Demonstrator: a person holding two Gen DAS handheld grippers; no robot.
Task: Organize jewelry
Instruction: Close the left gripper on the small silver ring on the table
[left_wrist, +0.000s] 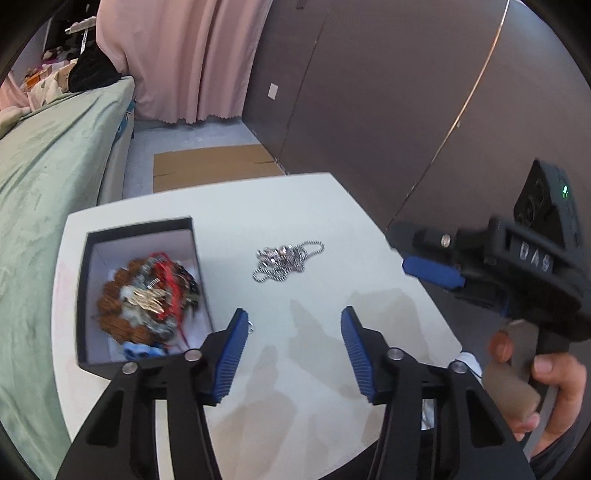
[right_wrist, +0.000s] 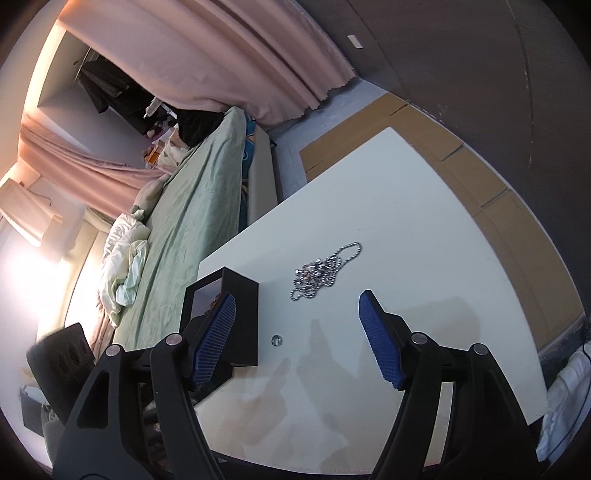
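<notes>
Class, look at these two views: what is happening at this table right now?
A person is sorting jewelry with two handheld grippers. A black box on the white table already holds beads and other pieces. A silver chain lies loose on the table beside it, and a small ring sits near the box. The left gripper and right gripper are both open and hold nothing.

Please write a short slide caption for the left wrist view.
Open left tongs above a white table, between a black box of jewelry and a silver chain.
</notes>
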